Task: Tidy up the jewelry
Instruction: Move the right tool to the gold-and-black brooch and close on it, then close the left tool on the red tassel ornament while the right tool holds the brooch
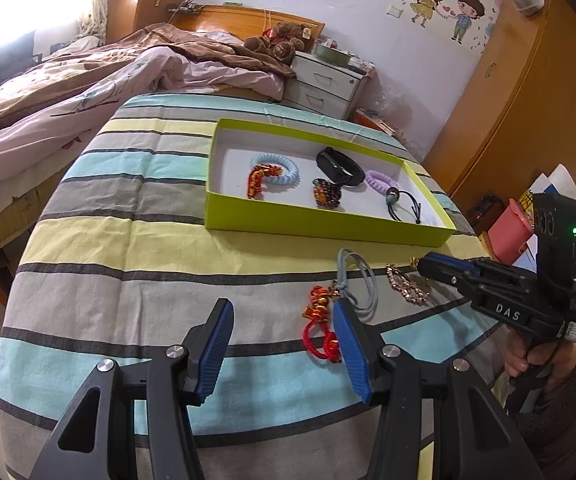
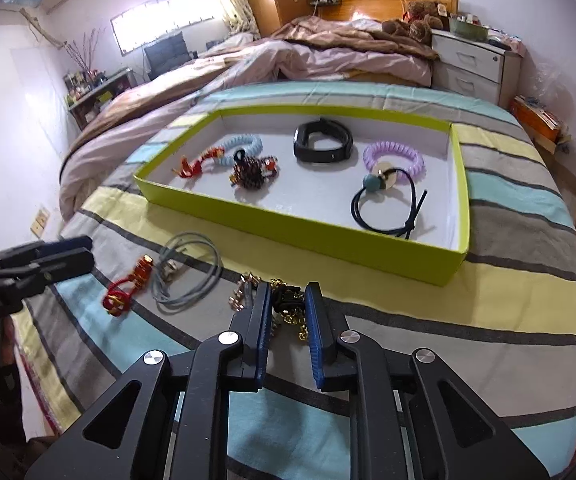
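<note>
the right gripper [image 2: 285, 300] has its blue-padded jaws partly closed around a tangled gold chain piece with black parts [image 2: 288, 312] on the striped bedsheet [image 2: 488, 312], near the front wall of the shallow lime-green cardboard tray [image 2: 328, 236]; whether the pads already pinch it, i cannot tell. the left gripper [image 1: 283, 316] hangs wide open and empty, just beside the red knotted cord charm with gold beads [image 1: 320, 320] and the coiled grey cord [image 1: 358, 284].

risk: the loose chain could slip through the pads or trail on lifting, and a trailing end may snag the rose-gold linked bracelet [image 2: 243, 292] touching it, dragging that along or catching the tray's front wall.

readable writing: "das" on the right gripper's body, seen from the left wrist view.
</note>
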Action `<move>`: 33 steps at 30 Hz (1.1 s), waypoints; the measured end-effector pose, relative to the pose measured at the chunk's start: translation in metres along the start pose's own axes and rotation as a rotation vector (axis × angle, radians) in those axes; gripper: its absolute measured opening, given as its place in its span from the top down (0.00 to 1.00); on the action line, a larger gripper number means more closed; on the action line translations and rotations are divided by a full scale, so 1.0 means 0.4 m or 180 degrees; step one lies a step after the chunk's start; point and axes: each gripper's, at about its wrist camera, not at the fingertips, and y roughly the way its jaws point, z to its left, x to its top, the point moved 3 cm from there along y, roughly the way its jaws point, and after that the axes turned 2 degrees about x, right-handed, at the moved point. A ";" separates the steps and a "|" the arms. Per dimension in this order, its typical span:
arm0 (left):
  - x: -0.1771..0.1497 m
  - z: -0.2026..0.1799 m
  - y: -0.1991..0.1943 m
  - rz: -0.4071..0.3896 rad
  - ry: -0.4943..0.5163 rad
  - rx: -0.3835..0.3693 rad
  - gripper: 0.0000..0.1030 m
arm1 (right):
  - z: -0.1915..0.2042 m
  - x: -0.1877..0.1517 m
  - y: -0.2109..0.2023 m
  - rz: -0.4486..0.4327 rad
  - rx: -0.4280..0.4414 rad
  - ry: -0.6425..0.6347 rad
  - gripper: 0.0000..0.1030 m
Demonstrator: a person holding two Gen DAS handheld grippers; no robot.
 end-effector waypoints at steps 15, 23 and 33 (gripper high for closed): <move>-0.034 -0.075 0.070 0.0243 0.0328 0.0054 0.50 | -0.037 -0.001 -0.064 -0.0275 -0.0030 0.0238 0.83; -0.029 -0.097 0.095 0.0213 0.0633 0.0479 0.50 | -0.037 -0.006 -0.077 -0.0326 -0.0053 0.0245 0.83; -0.028 -0.098 0.096 0.0172 0.0661 0.0590 0.66 | -0.032 -0.009 -0.084 -0.0337 -0.0051 0.0223 0.83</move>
